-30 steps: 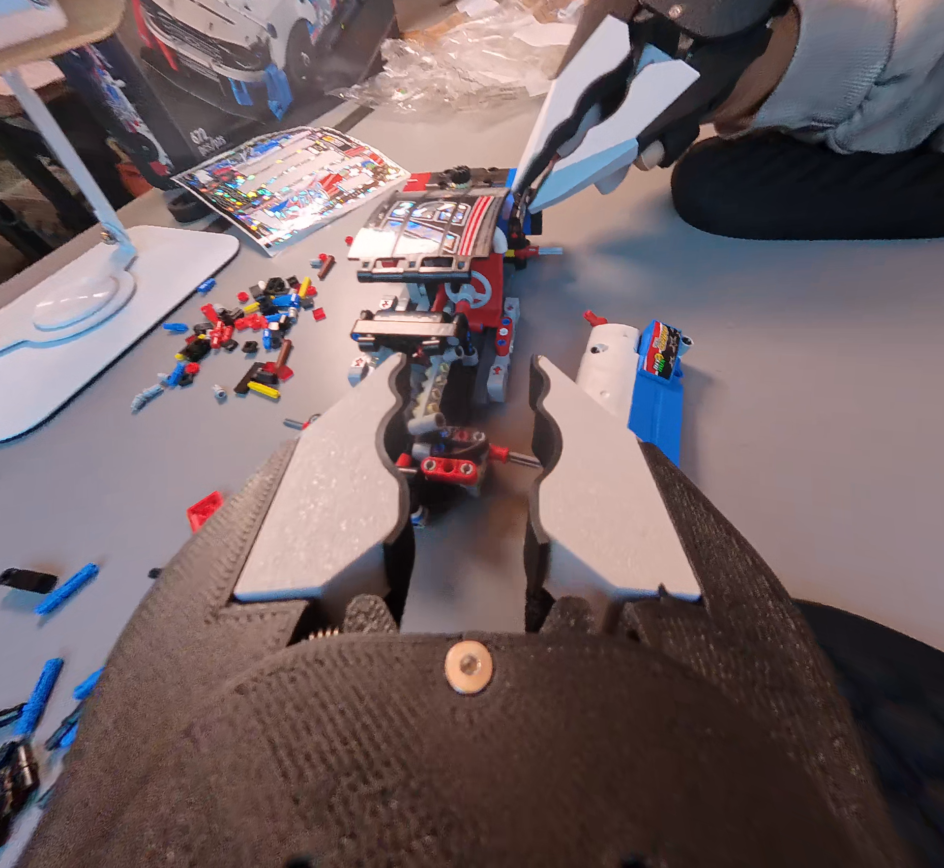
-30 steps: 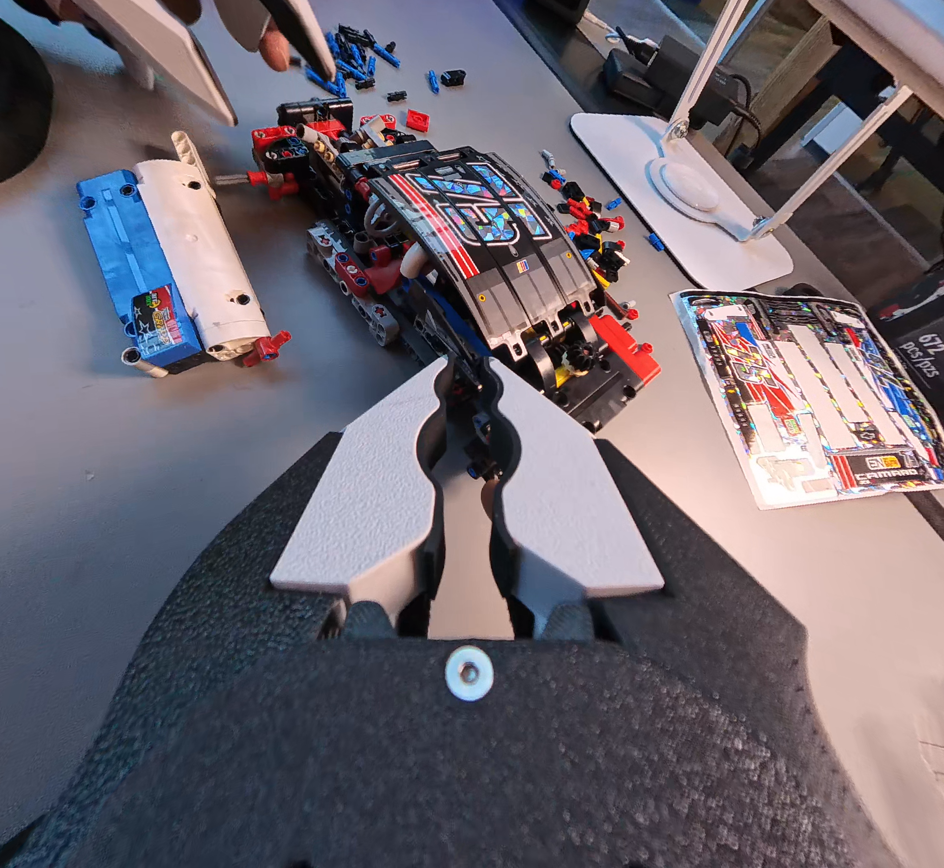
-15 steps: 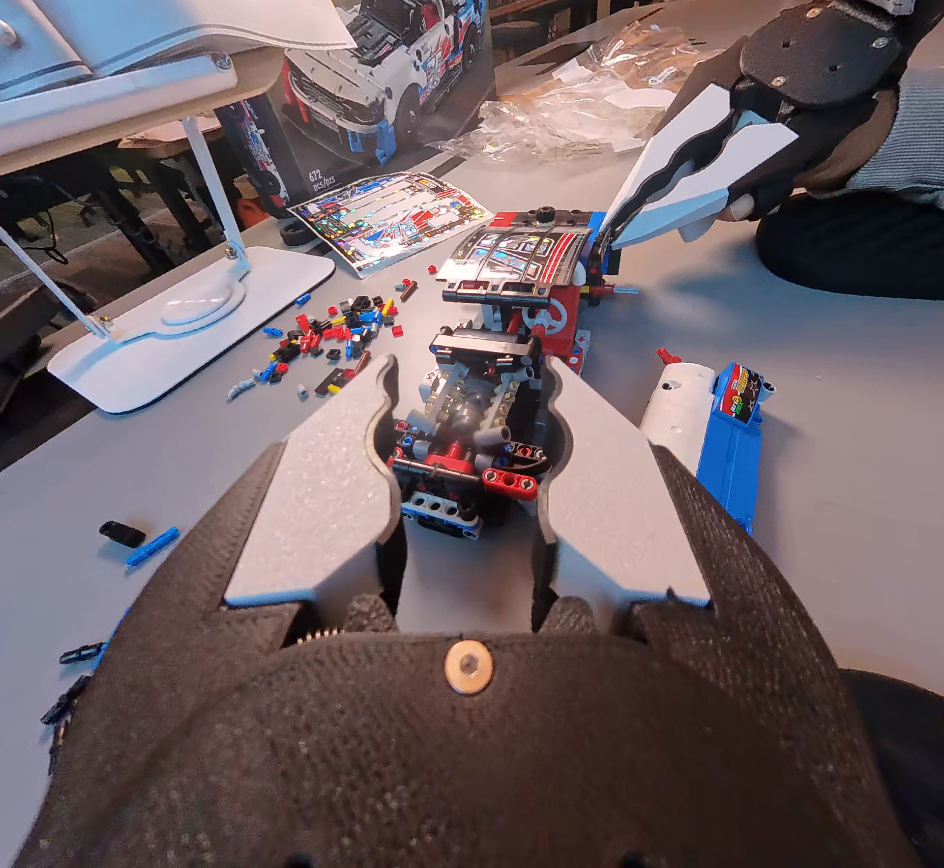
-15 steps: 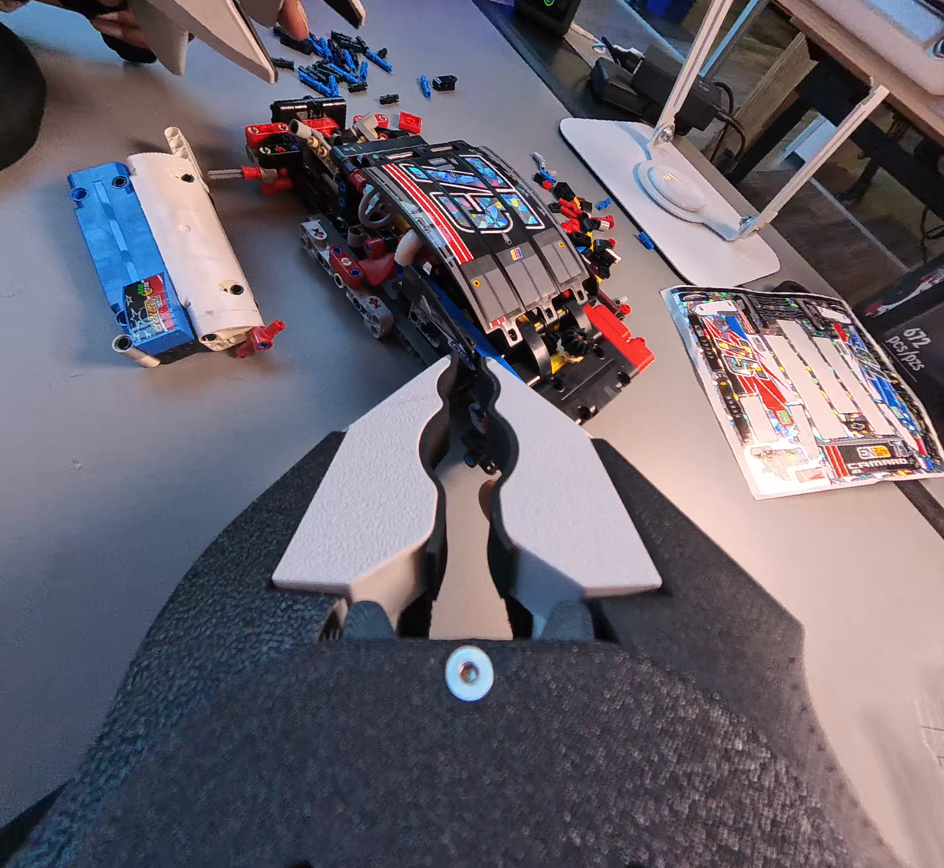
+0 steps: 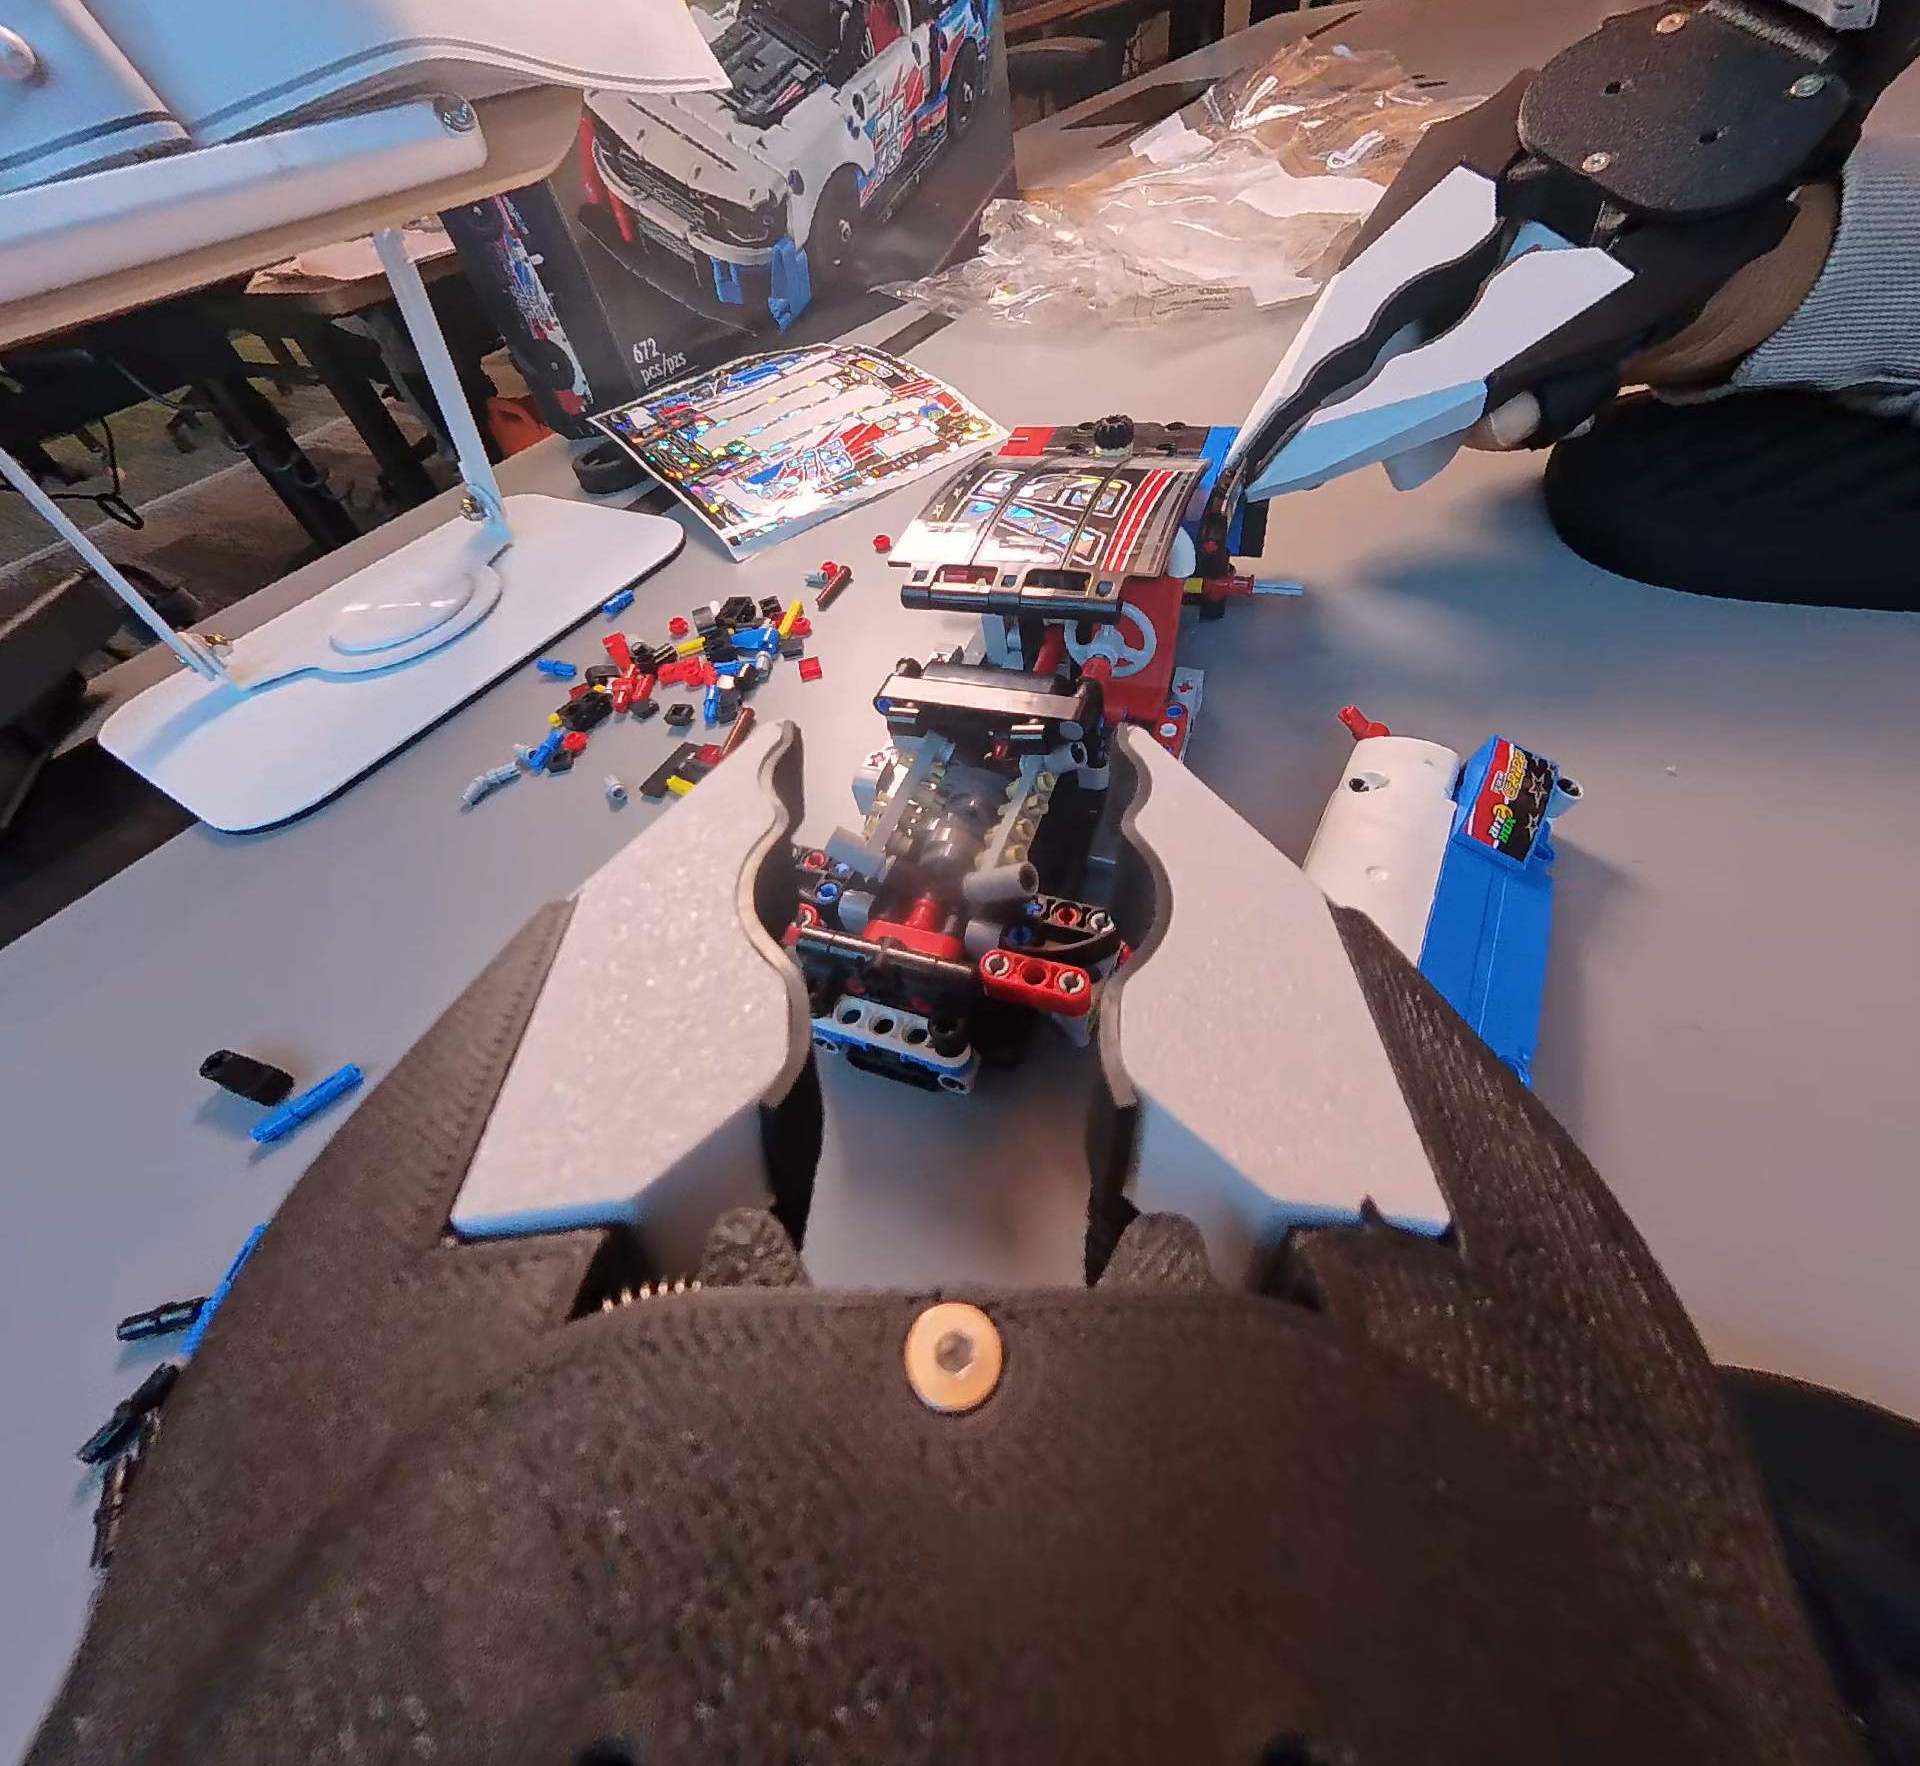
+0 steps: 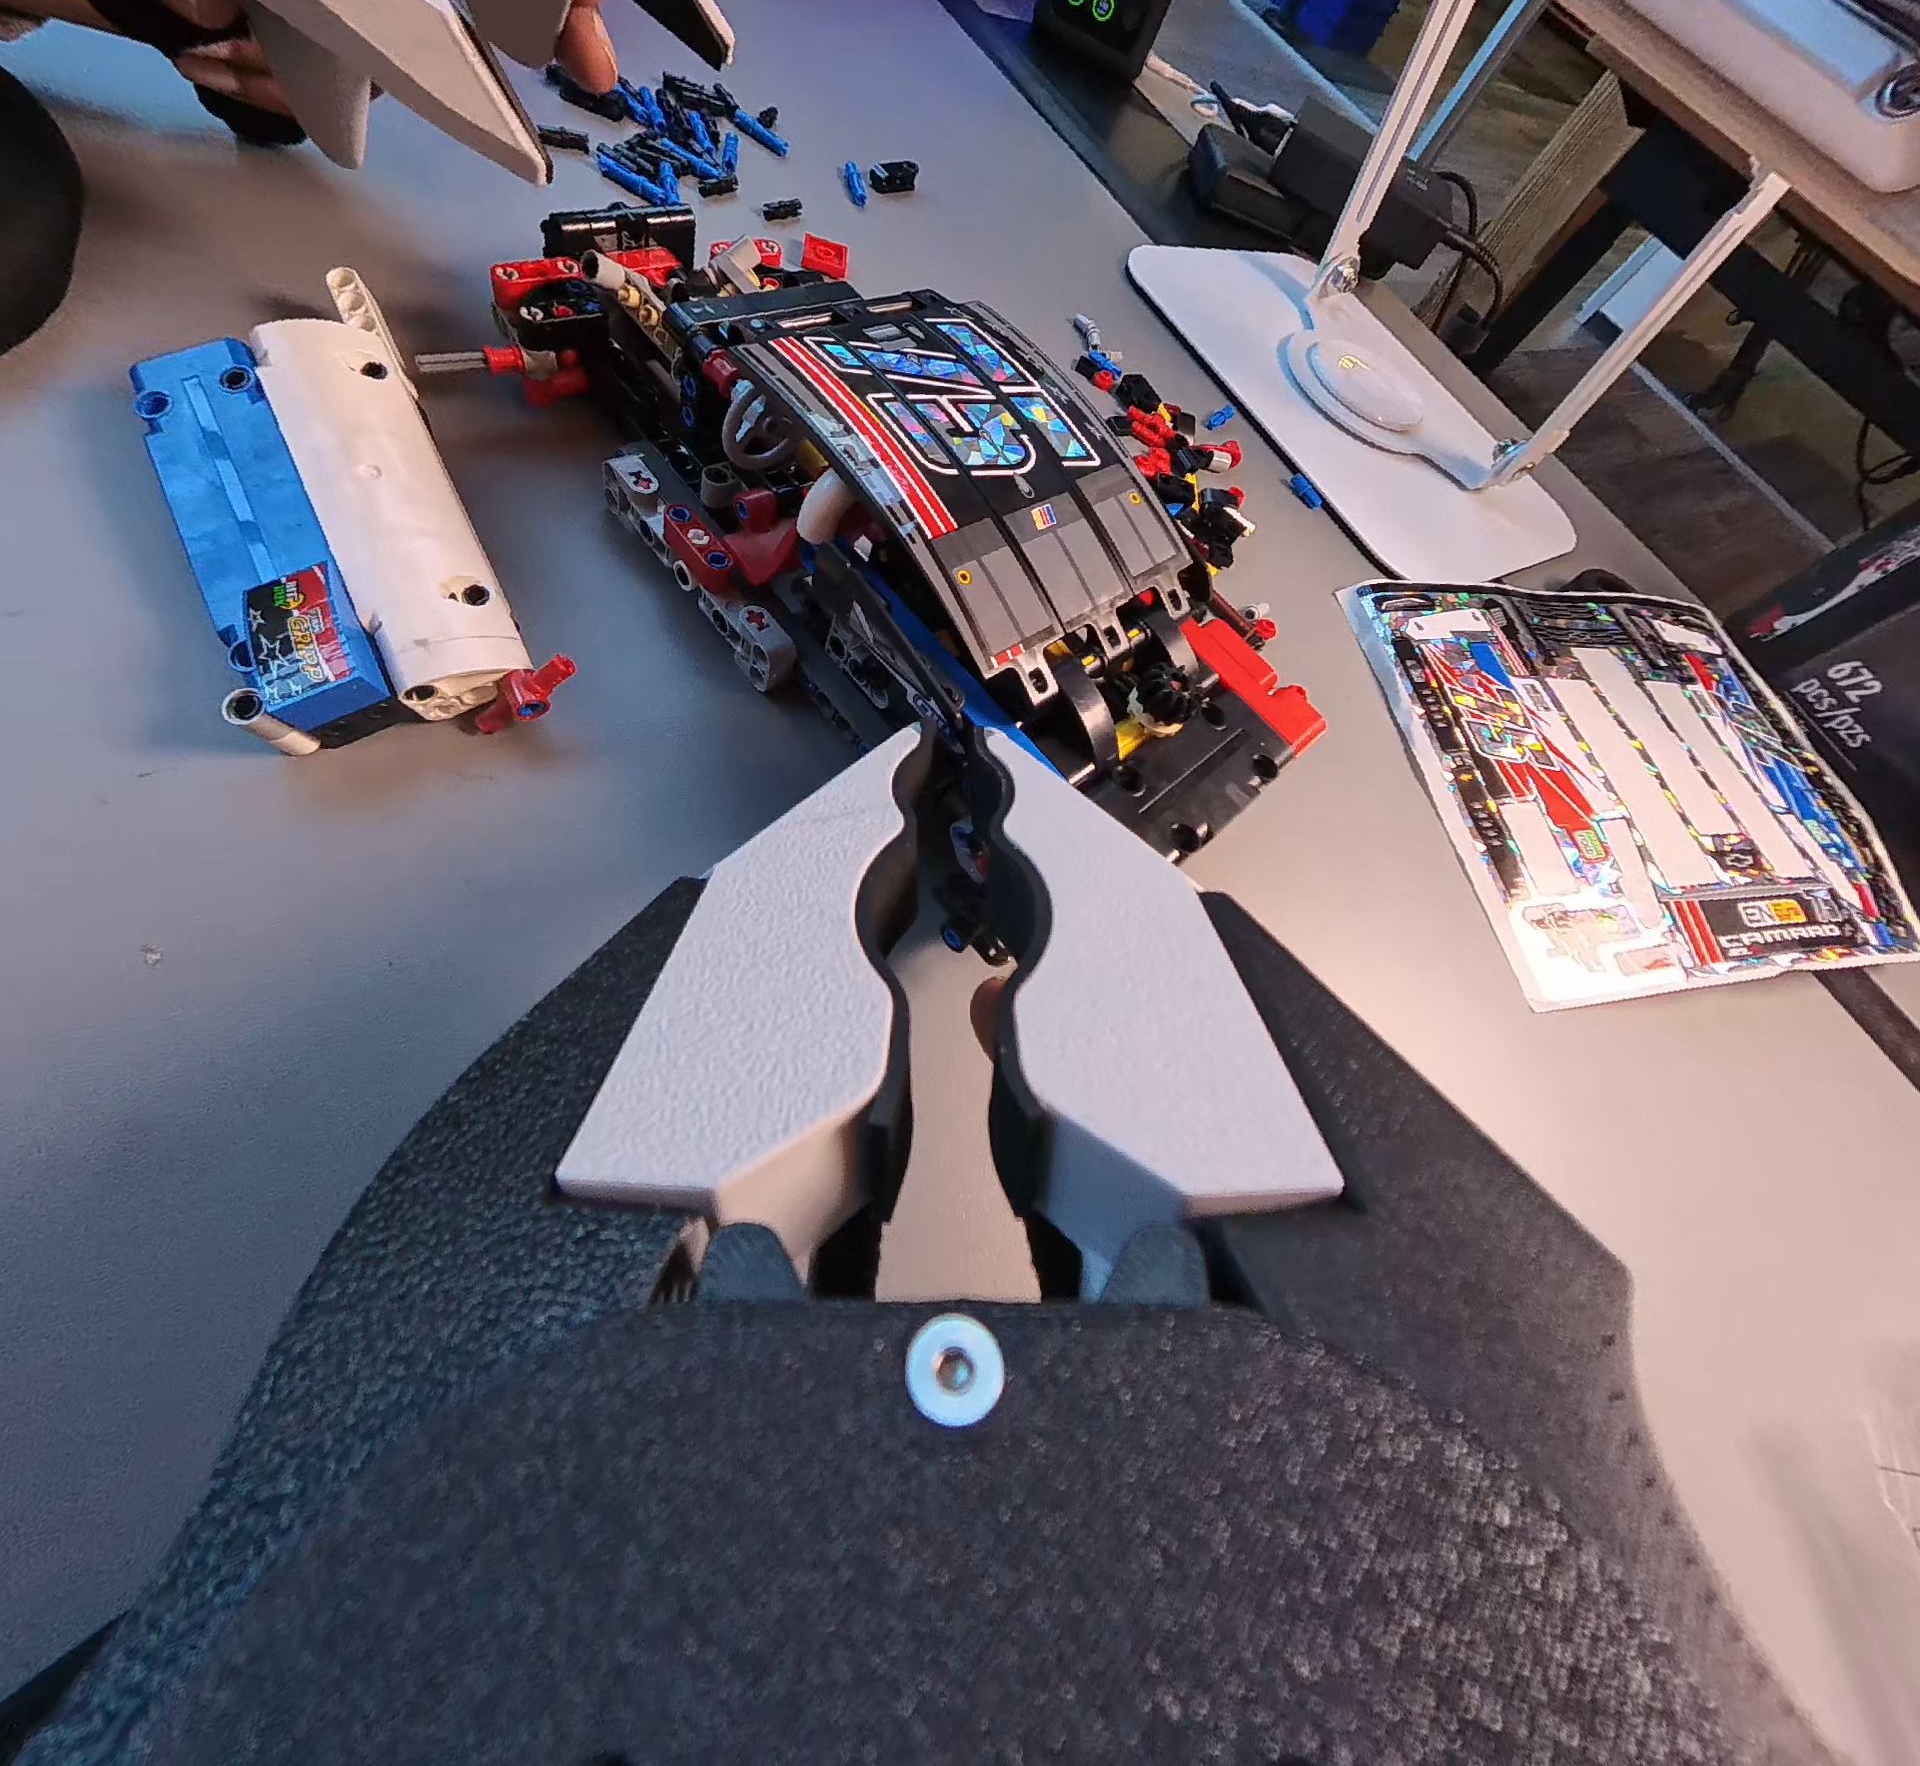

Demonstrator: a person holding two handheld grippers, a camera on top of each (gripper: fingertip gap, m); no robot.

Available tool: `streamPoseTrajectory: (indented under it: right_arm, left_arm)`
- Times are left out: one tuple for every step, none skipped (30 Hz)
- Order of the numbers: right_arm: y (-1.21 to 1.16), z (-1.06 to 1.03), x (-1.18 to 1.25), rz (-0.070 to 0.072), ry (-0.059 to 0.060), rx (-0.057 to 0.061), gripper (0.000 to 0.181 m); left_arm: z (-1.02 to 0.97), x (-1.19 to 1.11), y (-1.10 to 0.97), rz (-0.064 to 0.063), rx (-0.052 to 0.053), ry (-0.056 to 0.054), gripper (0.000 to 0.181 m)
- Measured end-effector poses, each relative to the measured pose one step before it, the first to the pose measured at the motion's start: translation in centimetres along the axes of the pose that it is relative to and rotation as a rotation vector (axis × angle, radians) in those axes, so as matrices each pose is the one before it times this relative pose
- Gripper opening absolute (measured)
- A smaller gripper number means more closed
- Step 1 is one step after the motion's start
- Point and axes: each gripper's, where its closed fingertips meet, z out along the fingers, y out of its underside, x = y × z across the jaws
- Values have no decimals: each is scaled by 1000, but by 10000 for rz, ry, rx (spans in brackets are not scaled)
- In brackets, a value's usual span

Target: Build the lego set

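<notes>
The part-built lego car point(image 5: 1039, 677) lies on the grey table point(image 5: 312, 937), with a black stickered roof panel point(image 6: 966, 449) on top. My left gripper point(image 5: 961, 745) is open and empty, and hovers just off the car's red and grey end. In the right wrist view it point(image 6: 623, 106) hangs above the table past the car's far end. My right gripper point(image 6: 951, 750) is shut on the car's black and blue side edge. In the left wrist view it point(image 5: 1242, 480) pinches the car's far right corner. A blue and white side panel point(image 6: 332, 521) lies beside the car.
Small loose pieces point(image 5: 686, 667) lie left of the car, blue pins point(image 6: 675, 147) near the left gripper. A sticker sheet point(image 5: 790, 438), a white stand base point(image 5: 364, 656), the set's box point(image 5: 790, 137) and plastic bags point(image 5: 1143, 230) stand farther back. A person's dark sleeve point(image 5: 1714, 511) rests at the right. Some 15 cm of space lies between my two pairs of fingers.
My left gripper has risen and drawn back from the car's end, staying open. My right gripper has kept its hold on the car.
</notes>
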Motion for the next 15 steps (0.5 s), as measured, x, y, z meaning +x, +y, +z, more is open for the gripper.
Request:
streamPoseTrajectory:
  right_arm:
    - [3,0,0,3,5,7,3]
    - [-8,4,1,7,4,6,3]
    - [-1,-7,2,1,4,4,3]
    - [4,7,-2,2,2,3,3]
    - [-15,-1,3,5,2,4,3]
    - [4,6,-5,3,0,3,3]
    - [-10,4,-6,2,3,4,3]
    - [-3,2,2,2,2,2,3]
    - [0,0,3,0,3,0,3]
    - [1,-8,4,-1,4,2,3]
    - [-4,1,-10,2,0,0,3]
    - [4,-1,8,1,0,0,3]
    - [-1,0,-3,3,0,1,3]
    - [0,0,-4,5,-1,0,3]
    - [-2,1,-2,4,1,1,3]
  left_arm:
    - [17,12,30,-1,-12,2,57]
    - [16,-5,17,0,-8,-2,57]
    - [6,2,5,-5,-5,1,57]
    - [8,-5,0,-10,0,0,60]
    - [-13,-22,-9,-10,4,-7,60]
    - [1,-19,-5,-8,6,-3,57]
    - [0,-5,-3,-6,3,0,57]
    - [0,-2,-1,-5,1,-4,57]
    - [-2,-16,2,-3,0,-6,57]
    - [1,0,-3,1,2,0,57]
    - [-6,14,-3,4,2,3,57]
    - [2,0,-2,5,0,-5,57]
    - [10,3,-1,3,-2,-2,57]
    - [-1,4,15,0,-4,2,60]
    - [9,3,0,2,-3,-3,60]
